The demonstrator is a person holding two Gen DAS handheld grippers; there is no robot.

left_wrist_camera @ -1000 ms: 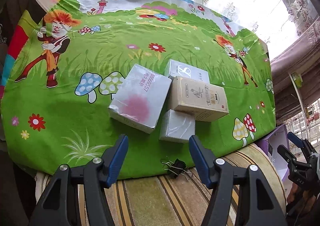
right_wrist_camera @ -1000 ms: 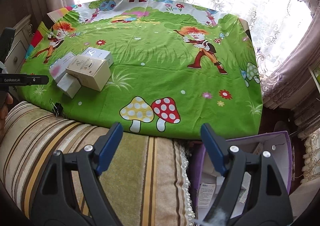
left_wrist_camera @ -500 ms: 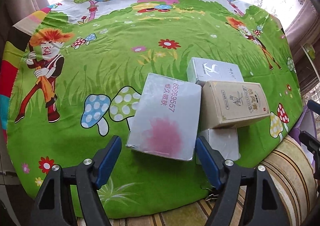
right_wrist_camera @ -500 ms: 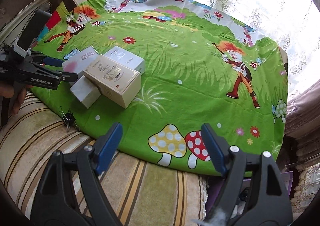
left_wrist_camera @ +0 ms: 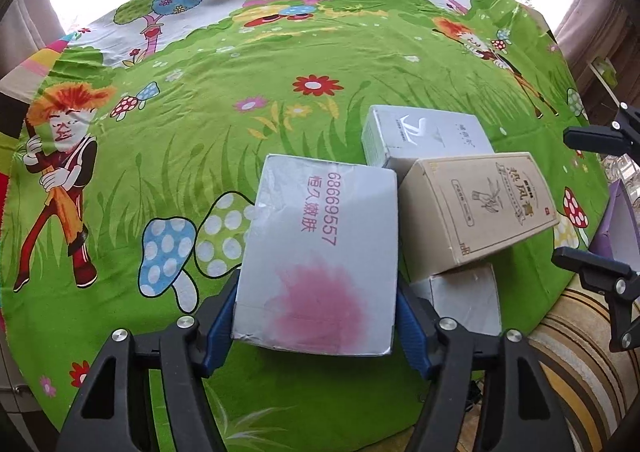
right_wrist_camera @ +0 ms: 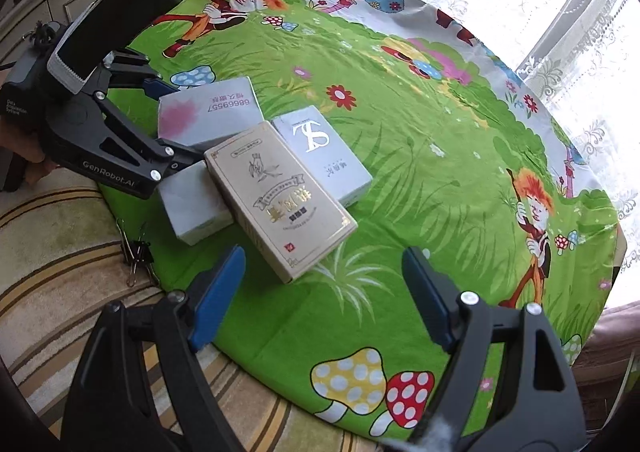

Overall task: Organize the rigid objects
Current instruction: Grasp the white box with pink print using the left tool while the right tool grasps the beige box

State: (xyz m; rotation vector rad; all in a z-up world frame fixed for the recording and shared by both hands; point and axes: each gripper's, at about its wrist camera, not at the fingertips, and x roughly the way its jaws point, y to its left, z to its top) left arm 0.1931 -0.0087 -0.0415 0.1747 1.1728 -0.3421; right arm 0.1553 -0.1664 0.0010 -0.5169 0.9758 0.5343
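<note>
Between left gripper (left_wrist_camera: 316, 316) jaws: pink-stained box (left_wrist_camera: 320, 260), pads at sides; right gripper (right_wrist_camera: 324, 292) wide, empty.

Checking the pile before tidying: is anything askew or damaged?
Yes. The beige box lies tilted across two grey boxes, one end propped on the small one. The pink-printed box has a creased, dented top edge.

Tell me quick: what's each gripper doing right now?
Left gripper: fingers straddle the white box with the pink blotch; grip cannot be told.
Right gripper: open, empty, near the beige box.
</note>
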